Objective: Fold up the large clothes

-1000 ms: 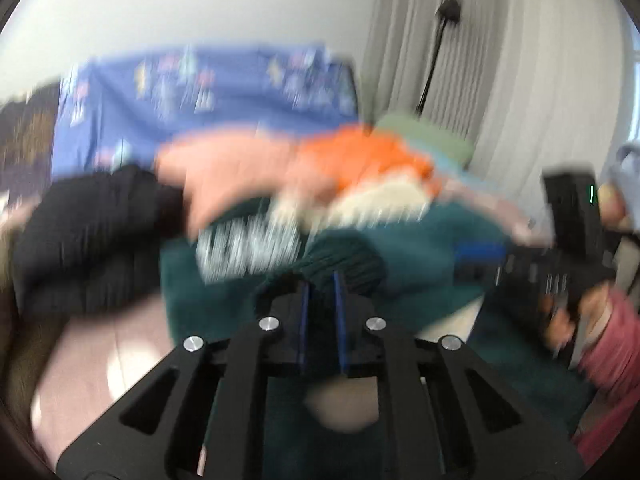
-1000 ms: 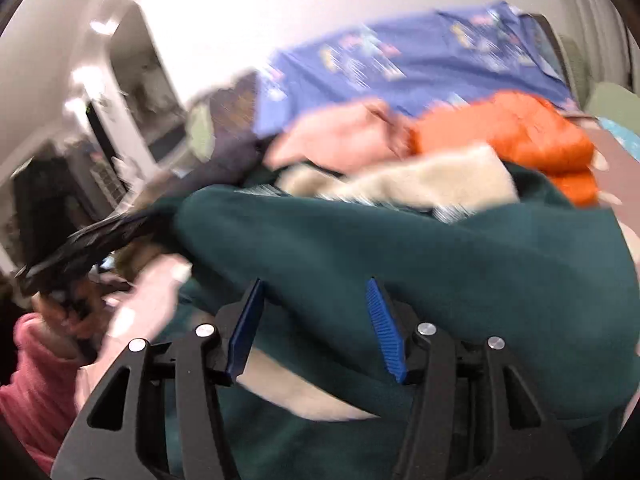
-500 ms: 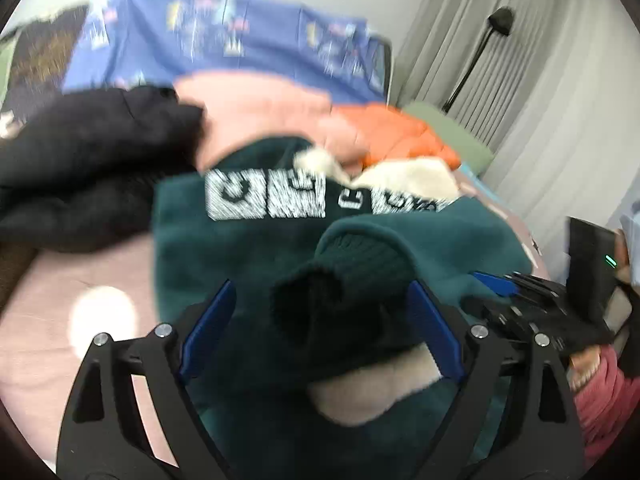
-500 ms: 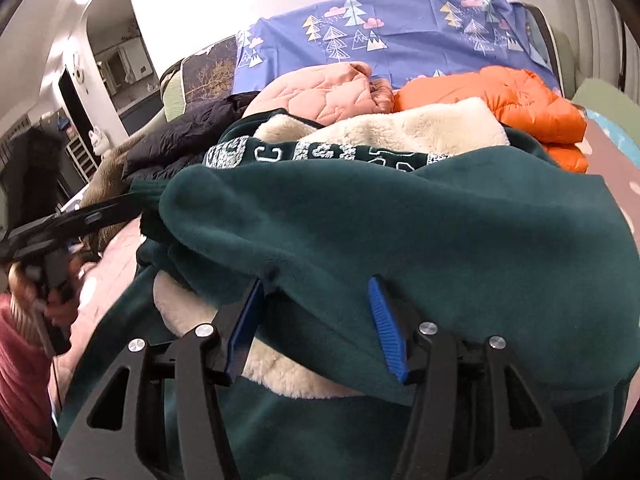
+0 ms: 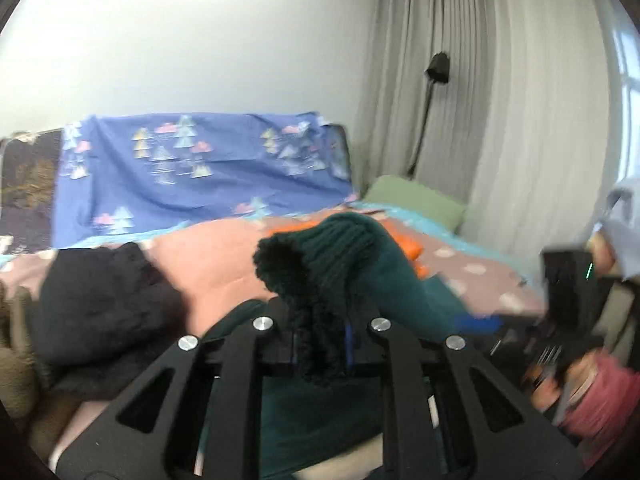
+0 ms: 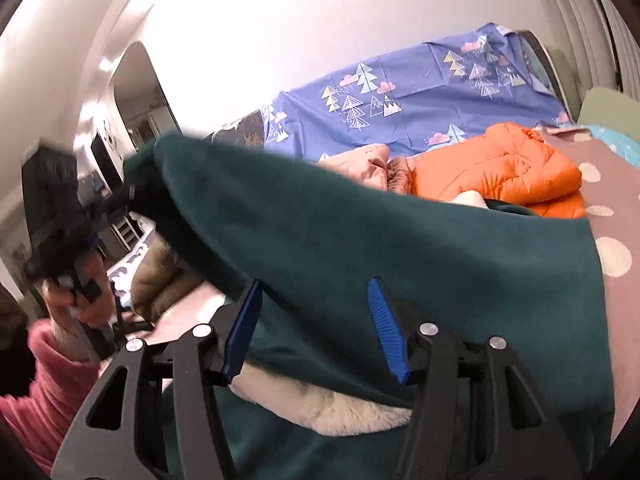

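On a bed (image 6: 608, 184) with a dotted pink cover, a dark green fleece garment (image 6: 400, 248) is hanging stretched between two hand-held grippers. The left gripper (image 5: 320, 344) is pinching the garment's ribbed cuff (image 5: 332, 256), its fingers (image 5: 347, 340) having just closed to a narrow gap with the knit bunched between them and the cuff's end standing up above the blue pads. The right gripper (image 6: 316, 328) is holding a thick fold of the same garment, its blue fingers (image 6: 386, 328) standing fairly wide apart with green fleece filling the space between them and the cream lining (image 6: 332, 408) showing below. Behind the garment, an orange puffer jacket (image 6: 504, 168) and a pink quilted jacket (image 6: 372, 164) are lying side by side on the bed, with a black garment (image 5: 104, 304) heaped at the left. A blue sheet printed with trees (image 5: 200, 168) is draping the headboard, and a green pillow (image 5: 416, 200) is resting by the grey curtain (image 5: 480, 100).
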Tool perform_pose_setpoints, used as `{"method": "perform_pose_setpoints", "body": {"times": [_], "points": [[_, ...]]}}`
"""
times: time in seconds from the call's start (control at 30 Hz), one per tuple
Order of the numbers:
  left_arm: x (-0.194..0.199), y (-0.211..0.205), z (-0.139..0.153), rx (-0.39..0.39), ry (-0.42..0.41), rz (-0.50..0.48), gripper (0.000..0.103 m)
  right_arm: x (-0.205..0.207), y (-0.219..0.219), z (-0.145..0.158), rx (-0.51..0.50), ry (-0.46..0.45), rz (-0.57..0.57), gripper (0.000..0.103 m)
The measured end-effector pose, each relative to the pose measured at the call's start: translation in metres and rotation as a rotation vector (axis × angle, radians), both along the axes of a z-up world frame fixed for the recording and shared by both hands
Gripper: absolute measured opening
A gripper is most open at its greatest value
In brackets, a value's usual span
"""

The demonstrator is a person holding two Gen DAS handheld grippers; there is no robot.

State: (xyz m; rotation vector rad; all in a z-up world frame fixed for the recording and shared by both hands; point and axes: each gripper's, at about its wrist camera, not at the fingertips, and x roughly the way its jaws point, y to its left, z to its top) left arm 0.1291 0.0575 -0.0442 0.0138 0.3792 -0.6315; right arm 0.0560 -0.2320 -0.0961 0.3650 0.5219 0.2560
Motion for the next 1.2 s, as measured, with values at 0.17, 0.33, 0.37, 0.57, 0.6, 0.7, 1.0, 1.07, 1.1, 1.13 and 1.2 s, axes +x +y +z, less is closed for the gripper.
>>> {"method": "perform_pose_setpoints", "body": {"times": [0.17,0.33,0.37,0.57,0.6,0.7,1.0,1.07,1.1,1.13,1.2], "points": [[0.029,0.018,-0.133,0.242,0.331,0.138,0.028,0.031,0.004,-0.064,-0.111,0.245,-0.106,0.054],[0.016,0.041,-0.116,0.114,0.308,0.185,0.035,0.024,0.021,-0.045,-0.201,0.212,-0.086,0.054],[0.011,0.043,-0.103,0.100,0.272,0.193,0.035,0.023,0.019,-0.042,-0.177,0.208,-0.080,0.054],[-0.001,0.003,-0.048,0.054,0.136,0.085,0.038,0.024,0.002,-0.019,-0.098,0.128,-0.144,0.054],[0.003,-0.006,-0.049,0.064,0.142,0.066,0.038,0.031,-0.001,-0.020,-0.090,0.142,-0.159,0.054],[0.030,-0.050,-0.085,0.185,0.237,0.046,0.038,0.055,-0.004,-0.040,-0.218,0.214,-0.262,0.050],[0.022,-0.071,-0.134,0.380,0.197,0.052,0.038,0.085,-0.021,-0.056,-0.456,0.239,-0.337,0.022],[0.019,-0.067,-0.135,0.346,0.212,0.052,0.038,0.075,-0.020,-0.040,-0.388,0.224,-0.280,0.023],[0.020,-0.067,-0.136,0.337,0.218,0.054,0.038,0.071,-0.016,-0.033,-0.355,0.208,-0.249,0.023],[0.022,-0.067,-0.136,0.333,0.222,0.056,0.038,0.067,-0.009,-0.022,-0.336,0.182,-0.216,0.023],[0.025,-0.072,-0.134,0.344,0.222,0.061,0.038,0.067,0.004,-0.014,-0.366,0.159,-0.179,0.023]]}}
